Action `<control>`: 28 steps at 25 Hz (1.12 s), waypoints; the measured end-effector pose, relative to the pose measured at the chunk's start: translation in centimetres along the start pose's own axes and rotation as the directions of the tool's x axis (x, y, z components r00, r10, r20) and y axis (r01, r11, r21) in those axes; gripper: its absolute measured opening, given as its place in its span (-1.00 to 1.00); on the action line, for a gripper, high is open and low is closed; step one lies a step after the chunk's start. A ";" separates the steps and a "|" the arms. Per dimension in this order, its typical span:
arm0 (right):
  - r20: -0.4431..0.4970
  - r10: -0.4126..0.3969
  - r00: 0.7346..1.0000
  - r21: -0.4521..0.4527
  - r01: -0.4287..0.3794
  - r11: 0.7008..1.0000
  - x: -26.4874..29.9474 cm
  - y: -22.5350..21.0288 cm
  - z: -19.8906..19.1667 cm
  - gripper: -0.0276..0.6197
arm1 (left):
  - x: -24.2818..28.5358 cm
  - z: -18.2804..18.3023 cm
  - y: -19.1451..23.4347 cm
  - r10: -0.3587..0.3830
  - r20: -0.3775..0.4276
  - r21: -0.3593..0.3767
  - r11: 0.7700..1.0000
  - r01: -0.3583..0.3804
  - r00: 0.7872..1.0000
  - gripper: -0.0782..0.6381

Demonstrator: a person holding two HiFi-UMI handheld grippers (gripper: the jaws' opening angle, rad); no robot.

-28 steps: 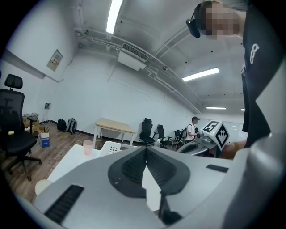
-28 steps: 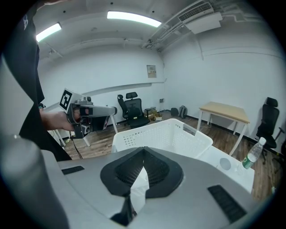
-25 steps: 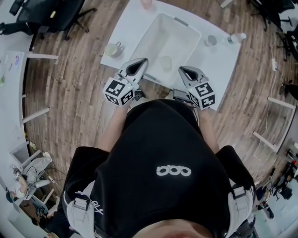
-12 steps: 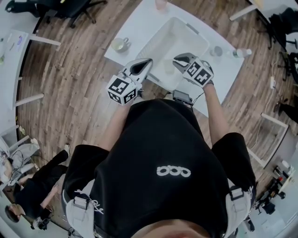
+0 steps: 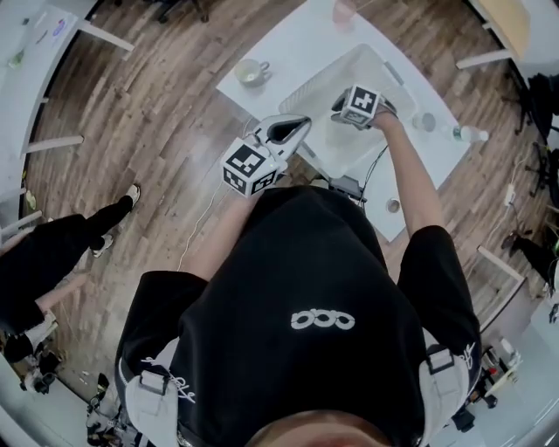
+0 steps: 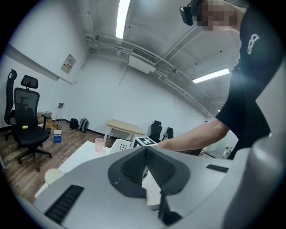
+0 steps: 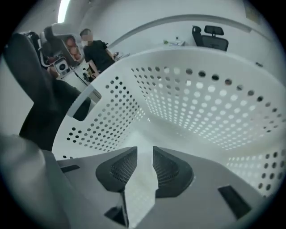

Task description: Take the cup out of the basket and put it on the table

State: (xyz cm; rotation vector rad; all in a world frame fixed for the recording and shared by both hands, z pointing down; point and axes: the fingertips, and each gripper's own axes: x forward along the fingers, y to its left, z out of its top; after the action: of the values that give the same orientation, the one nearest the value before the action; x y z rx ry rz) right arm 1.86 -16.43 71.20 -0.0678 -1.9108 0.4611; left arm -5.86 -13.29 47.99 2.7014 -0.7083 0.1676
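One thing went unseen: the cup itself showed in no view, and whether it lay under the right gripper (image 5: 345, 118) in the white basket (image 5: 301, 87) could not be told. Only the right gripper view looked inside the basket. It showed perforated walls and bare floor, with that gripper's jaws partly apart, having just been opening, and nothing between them. The head view placed this gripper tipped steeply down within the basket, which sat on the white table (image 5: 297, 35). The left gripper (image 5: 300, 127) hovered at the basket's near left corner, its jaws closed together on nothing, as its own view made plain. A handled mug (image 5: 251, 72) stood on the table left of the basket, apart from it, with a pink cup (image 5: 343, 10) beyond. The left gripper view caught both of these, the right gripper view neither.
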 end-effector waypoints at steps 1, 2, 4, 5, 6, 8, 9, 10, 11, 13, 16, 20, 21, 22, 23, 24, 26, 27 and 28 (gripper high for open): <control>-0.032 0.031 0.999 0.010 -0.031 0.999 1.1 -0.2 -0.6 -0.60 | 0.0 -0.3 -0.1 -0.001 -0.004 0.001 1.000 0.001 1.000 -0.76; -0.056 0.057 0.997 0.019 -0.057 0.998 2.1 -0.4 -1.2 -0.56 | 0.0 -0.5 -0.2 0.001 -0.007 0.000 1.000 -0.001 1.000 -0.76; -0.083 0.099 0.992 0.040 -0.096 0.995 3.6 -0.7 -2.0 -0.52 | 0.1 -1.0 -0.2 0.008 -0.012 -0.006 1.000 -0.008 1.000 -0.76; -0.087 0.119 0.989 0.052 -0.114 0.992 4.0 -0.8 -2.3 -0.50 | 0.1 -1.1 -0.2 0.013 -0.016 -0.007 1.000 -0.013 1.000 -0.76; -0.087 0.138 0.987 0.063 -0.133 0.989 4.4 -0.8 -2.5 -0.48 | 0.0 -1.3 -0.3 0.018 -0.021 -0.007 1.000 -0.018 1.000 -0.76; -0.091 0.179 0.980 0.080 -0.172 0.982 5.2 -0.5 -2.9 -0.47 | -0.3 -1.6 -0.4 0.029 -0.032 -0.008 1.000 -0.030 0.999 -0.76; -0.095 0.200 0.975 0.084 -0.192 0.978 5.5 -0.3 -3.0 -0.47 | -0.5 -1.8 -0.5 0.036 -0.036 -0.010 0.999 -0.036 0.999 -0.76; -0.101 0.218 0.971 0.085 -0.210 0.974 5.7 -0.1 -3.2 -0.47 | -0.6 -1.9 -0.5 0.043 -0.039 -0.012 0.999 -0.044 0.998 -0.76; -0.108 0.234 0.966 0.085 -0.225 0.971 5.9 0.0 -3.4 -0.47 | -0.7 -2.0 -0.5 0.050 -0.042 -0.014 0.999 -0.051 0.998 -0.76; -0.113 0.259 0.959 0.086 -0.250 0.964 6.2 0.1 -3.6 -0.47 | -0.7 -2.1 -0.5 0.065 -0.048 -0.019 0.998 -0.066 0.997 -0.76; -0.086 0.300 0.950 0.096 -0.292 0.952 6.3 0.4 -3.3 -0.48 | -0.7 -2.3 -0.7 0.083 -0.059 -0.024 0.996 -0.084 0.995 -0.76; -0.067 0.350 0.934 0.103 -0.343 0.934 6.3 1.1 -3.1 -0.61 | -0.8 -2.5 -1.0 0.096 -0.068 -0.024 0.995 -0.098 0.993 -0.76; -0.063 0.361 0.930 0.105 -0.354 0.930 6.3 1.2 -3.0 -0.62 | -0.9 -2.6 -1.0 0.099 -0.068 -0.026 0.995 -0.101 0.993 -0.76; -0.061 0.372 0.926 0.108 -0.365 0.925 6.3 1.4 -2.9 -0.64 | -1.1 -2.6 -1.0 0.102 -0.068 -0.027 0.994 -0.104 0.992 -0.76; -0.059 0.386 0.921 0.113 -0.378 0.919 6.2 1.7 -2.9 -0.65 | -1.2 -2.6 -0.9 0.104 -0.067 -0.029 0.994 -0.106 0.992 -0.76; -0.058 0.401 0.914 0.119 -0.393 0.912 6.1 2.0 -2.9 -0.68 | -1.3 -2.6 -0.9 0.105 -0.066 -0.029 0.994 -0.107 0.992 -0.76; -0.054 0.427 0.903 0.129 -0.417 0.899 6.0 2.4 -2.8 -0.75 | -1.5 -2.7 -0.7 0.107 -0.063 -0.029 0.994 -0.109 0.992 -0.76; -0.049 0.433 0.900 0.133 -0.424 0.896 5.9 2.6 -2.7 -0.78 | -1.6 -2.7 -0.6 0.107 -0.061 -0.029 0.994 -0.109 0.992 -0.76; -0.044 0.433 0.900 0.134 -0.425 0.895 5.8 2.6 -2.6 -0.81 | -1.7 -2.8 -0.4 0.106 -0.059 -0.029 0.994 -0.108 0.993 -0.76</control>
State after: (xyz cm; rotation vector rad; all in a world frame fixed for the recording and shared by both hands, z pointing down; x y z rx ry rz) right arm 1.58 -11.78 76.20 -0.4295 -1.7884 0.8606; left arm -7.17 -11.19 50.15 2.6184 -0.8317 0.2561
